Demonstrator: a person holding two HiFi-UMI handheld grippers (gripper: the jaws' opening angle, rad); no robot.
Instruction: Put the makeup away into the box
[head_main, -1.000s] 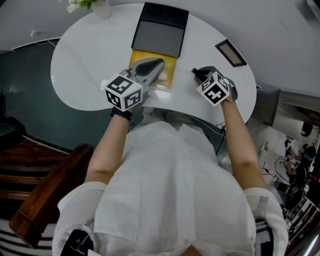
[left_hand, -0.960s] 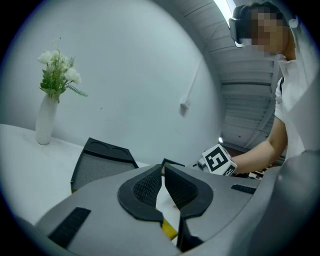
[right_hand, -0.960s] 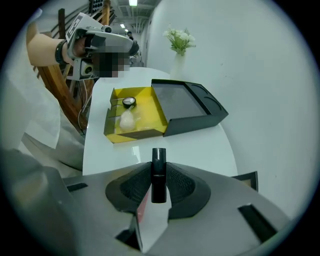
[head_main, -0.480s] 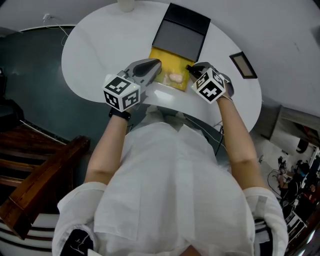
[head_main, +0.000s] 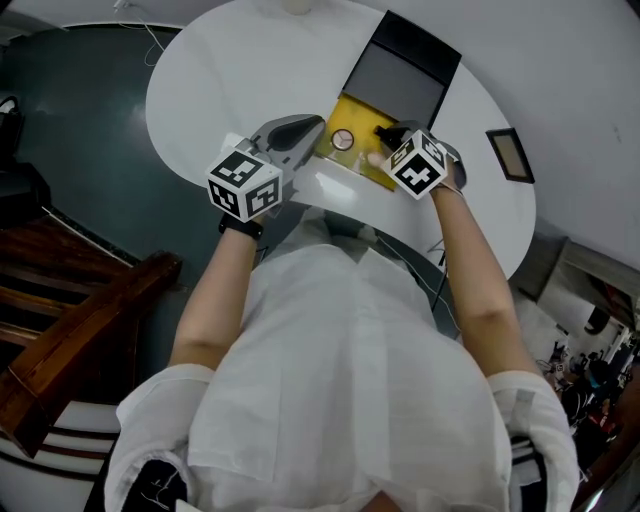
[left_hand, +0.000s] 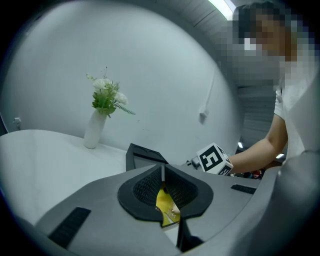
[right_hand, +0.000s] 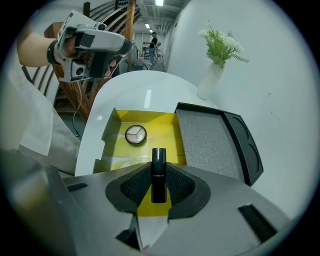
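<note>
Lipstick (right_hand: 158, 156) pinched in the right hand-held gripper (right_hand: 158, 175), angled down over the box (right_hand: 156, 125).

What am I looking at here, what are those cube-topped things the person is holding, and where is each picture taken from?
A person holds a hand-held gripper in each hand; the patterned cubes are part of them. One picture looks down from a camera on the person's head. The other two come from cameras riding on each gripper, looking along its jaws. On the white table sits an open box with a yellow inside, its dark lid lying open beside it, plus a vase of flowers. A round compact lies in the box. The right gripper is shut on a black lipstick by the box. The left gripper is shut and empty.
</note>
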